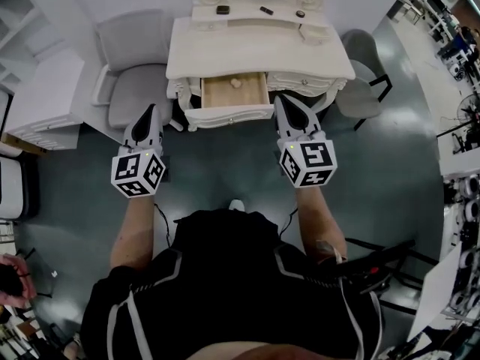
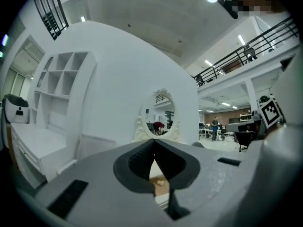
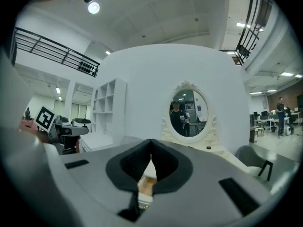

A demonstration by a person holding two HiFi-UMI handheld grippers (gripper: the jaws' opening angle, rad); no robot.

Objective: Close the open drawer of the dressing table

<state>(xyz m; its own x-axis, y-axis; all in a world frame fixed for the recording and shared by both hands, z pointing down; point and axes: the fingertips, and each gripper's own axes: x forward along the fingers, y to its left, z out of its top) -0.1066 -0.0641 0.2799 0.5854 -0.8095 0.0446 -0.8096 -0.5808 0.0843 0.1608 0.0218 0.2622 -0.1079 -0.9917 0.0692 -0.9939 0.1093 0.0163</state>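
The white dressing table point(image 1: 259, 51) stands ahead of me, its middle drawer point(image 1: 229, 115) pulled out. The drawer's wooden inside shows, with a small pale object point(image 1: 236, 83) in it. My left gripper point(image 1: 153, 109) is shut and empty, left of the drawer front and a little short of it. My right gripper point(image 1: 280, 100) is also shut and empty, its tip close to the drawer's right corner. In the left gripper view the drawer point(image 2: 160, 186) shows through the gap below the closed left gripper point(image 2: 154, 143). In the right gripper view the drawer point(image 3: 147, 183) shows below the right gripper point(image 3: 151, 142).
A grey chair point(image 1: 131, 73) stands left of the table and another point(image 1: 364, 55) to its right. An oval mirror point(image 3: 188, 112) tops the table, with small dark items point(image 1: 223, 10) on the shelf. A white cabinet point(image 1: 45, 100) lies far left.
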